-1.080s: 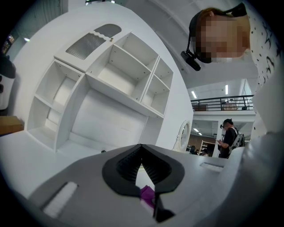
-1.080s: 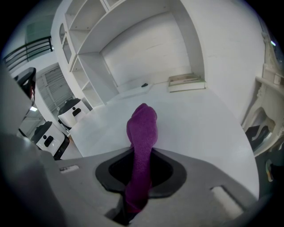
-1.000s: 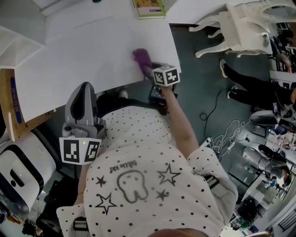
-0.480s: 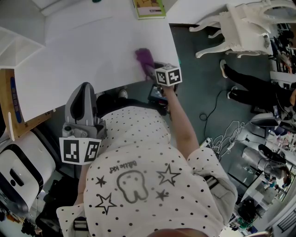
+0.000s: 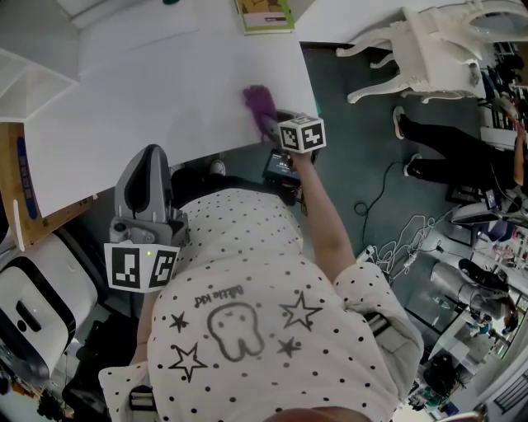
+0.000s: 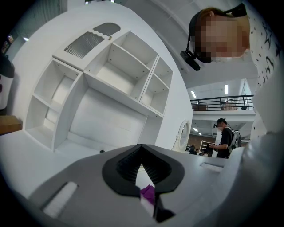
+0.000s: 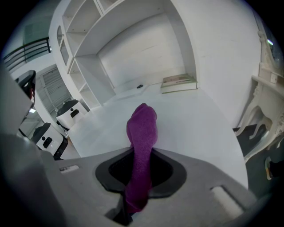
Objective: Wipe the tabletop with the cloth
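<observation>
In the head view, the right gripper (image 5: 271, 125) reached over the near right edge of the white tabletop (image 5: 165, 99), with the purple cloth (image 5: 259, 103) lying on the surface in front of it. The left gripper (image 5: 152, 161) was off the table, near left. A book (image 5: 264, 15) lay at the far edge.

In the left gripper view, the jaw tips met with nothing between them.

In the right gripper view, the jaws were clamped on the cloth (image 7: 142, 133), whose far end rested on the tabletop (image 7: 199, 128).

Cloth (image 5: 259, 102) purple; tabletop (image 5: 148, 91) white; shirt (image 5: 247, 247) white w/ blk dots, stars; book (image 5: 264, 15) prob. greenish.
</observation>
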